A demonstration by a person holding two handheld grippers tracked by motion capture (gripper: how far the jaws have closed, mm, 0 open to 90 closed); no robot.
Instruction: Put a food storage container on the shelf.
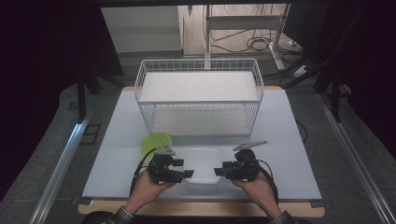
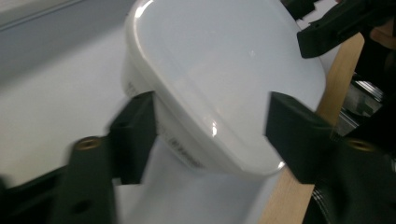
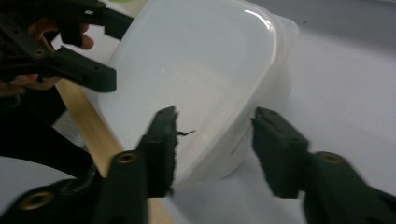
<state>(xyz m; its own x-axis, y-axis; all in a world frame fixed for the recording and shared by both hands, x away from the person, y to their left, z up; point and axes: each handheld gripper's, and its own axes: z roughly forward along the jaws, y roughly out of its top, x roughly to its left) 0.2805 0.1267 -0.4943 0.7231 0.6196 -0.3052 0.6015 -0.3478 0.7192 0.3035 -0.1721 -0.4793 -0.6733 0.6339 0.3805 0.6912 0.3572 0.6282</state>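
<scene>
A white plastic container [image 1: 202,164] sits near the front edge of the pale table [image 1: 116,154], lid on, between the two grippers. The left gripper [image 1: 188,173] comes at it from the left side, the right gripper [image 1: 218,171] from the right.

In the left gripper view the container's [image 2: 219,79] near corner lies between the two black jaws. One jaw sits against the side wall; the other stands at the lid's rim, and I cannot tell whether it presses. In the right gripper view the container [image 3: 196,74] is also between the jaws. One jaw lies over the lid, the other stands off the side wall with a gap showing, so this grip is not closed on it.

The container lies close to the wooden strip [image 1: 201,208] that borders the table's front. Behind it runs a band of bare table, then a white wire basket [image 1: 198,95] at the far side. A green thing [image 1: 155,141] lies just left of the left gripper, near the container. The table's left and right parts are bare.

Small print runs along the container's side wall in both gripper views, too blurred to read.
</scene>
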